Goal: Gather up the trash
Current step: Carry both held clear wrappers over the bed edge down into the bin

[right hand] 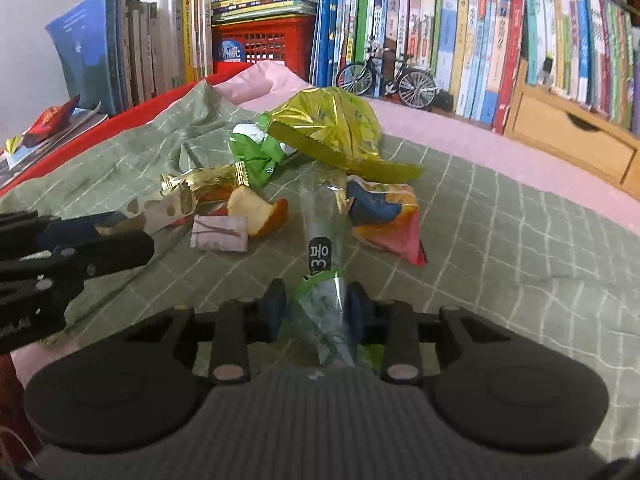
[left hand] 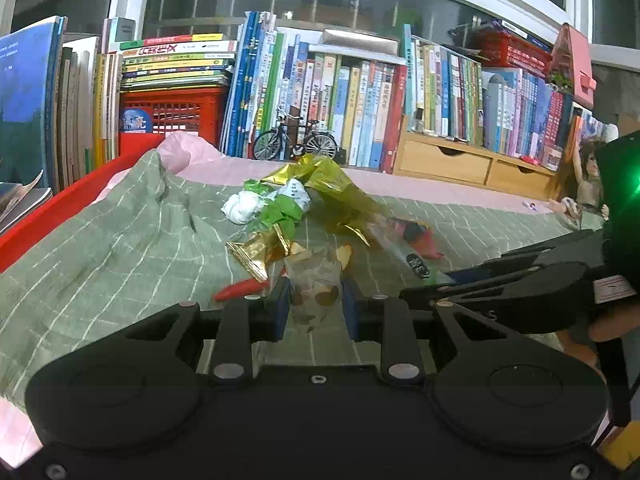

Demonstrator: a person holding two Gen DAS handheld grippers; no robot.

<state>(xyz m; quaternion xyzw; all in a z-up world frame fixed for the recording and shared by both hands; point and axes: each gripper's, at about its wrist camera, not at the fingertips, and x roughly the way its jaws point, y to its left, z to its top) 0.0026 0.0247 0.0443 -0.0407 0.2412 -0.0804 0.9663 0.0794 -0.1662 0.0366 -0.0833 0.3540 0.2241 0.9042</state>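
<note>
On my screens, largest first: a green checked cloth [right hand: 500, 248] spread over a pink cover [right hand: 480, 140], backed by a row of upright books [left hand: 360, 108], a red crate [left hand: 176, 114] and wooden drawers [left hand: 444, 160]; a model bicycle [right hand: 386, 76] stands before the books. Trash lies heaped at mid-cloth: a crumpled gold-green foil bag [right hand: 332, 128], a green wrapper [right hand: 256, 156], a multicoloured snack packet [right hand: 384, 216], a white tissue wad [left hand: 242, 206], a piece of orange peel [right hand: 256, 210] and a small pink folded paper [right hand: 220, 234]. My right tool [right hand: 318, 306] is pinching the near end of a long clear plastic sleeve [right hand: 322, 220], which runs away toward the heap. My left tool [left hand: 316, 306] is pinching a clear spotted wrapper [left hand: 316, 280], raised just before the pile.
</note>
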